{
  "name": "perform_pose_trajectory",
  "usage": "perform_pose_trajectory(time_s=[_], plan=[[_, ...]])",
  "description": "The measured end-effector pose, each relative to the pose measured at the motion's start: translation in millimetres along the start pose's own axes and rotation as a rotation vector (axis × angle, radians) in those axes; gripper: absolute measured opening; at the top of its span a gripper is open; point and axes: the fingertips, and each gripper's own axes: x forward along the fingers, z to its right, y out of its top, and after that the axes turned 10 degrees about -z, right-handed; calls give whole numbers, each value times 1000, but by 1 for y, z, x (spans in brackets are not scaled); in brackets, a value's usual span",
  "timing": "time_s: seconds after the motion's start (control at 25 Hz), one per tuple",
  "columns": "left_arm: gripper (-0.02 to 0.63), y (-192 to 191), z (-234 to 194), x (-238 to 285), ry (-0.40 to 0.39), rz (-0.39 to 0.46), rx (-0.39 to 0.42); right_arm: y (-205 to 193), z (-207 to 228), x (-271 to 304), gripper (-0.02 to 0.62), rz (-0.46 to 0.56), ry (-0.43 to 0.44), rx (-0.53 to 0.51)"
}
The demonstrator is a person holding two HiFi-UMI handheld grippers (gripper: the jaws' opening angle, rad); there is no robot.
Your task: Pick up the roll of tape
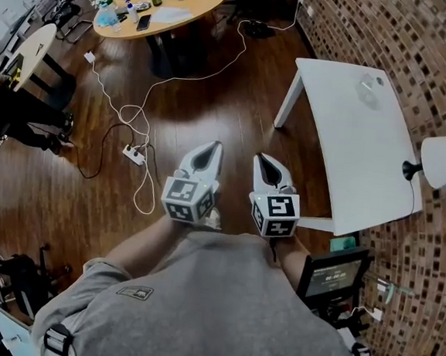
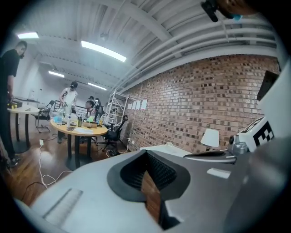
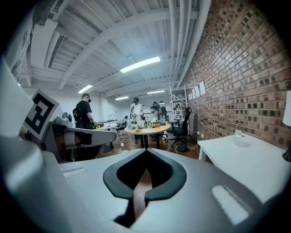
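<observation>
Grey shirt fills the bottom of the head view, and both forearms reach out of it over the wooden floor. At their ends, the left claw and the right claw are held side by side, just left of the near end of the white worktop. Neither is over it. Each marker cube faces back toward the person.

Both claws point roughly along the worktop's long side. The left claw's jaws are together with nothing between them, only floor showing behind the pads. The right claw's jaws are likewise pressed together and hold nothing.

A small clear, roundish thing, seemingly the roll of tape, sits on the white worktop near its far end, well apart from both claws. It is too faint to tell whether it lies flat or stands.

A white-shaded lamp stands at the worktop's wall-side edge, toward the near end. The brick wall runs just behind the worktop. A small black screen sits just off the worktop's near end.

Left of the worktop, a white cable loops over the floor to a power strip. Beyond the worktop's far end and to its left stands a round wooden worktop carrying bottles and papers.
</observation>
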Motion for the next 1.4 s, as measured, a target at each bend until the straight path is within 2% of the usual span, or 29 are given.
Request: perform_pose_trajectory(time_s=[0.32,0.56,0.8,1.04,1.4], plan=[[2,19,-54,19,-64,-27,13,20,-21,50,11,-21,-56,40],[2,35,-62,50,-107,-17,24,32,0,73,11,-17,-90,45],[2,54,-70,102,-114,-19,42,50,44,108,11,1,-112,67],[2,91,-69,167,-143,-13,85,90,99,143,11,47,-137,69],[2,126,-32,258,-233,-1,107,113,189,158,11,79,-230,98]])
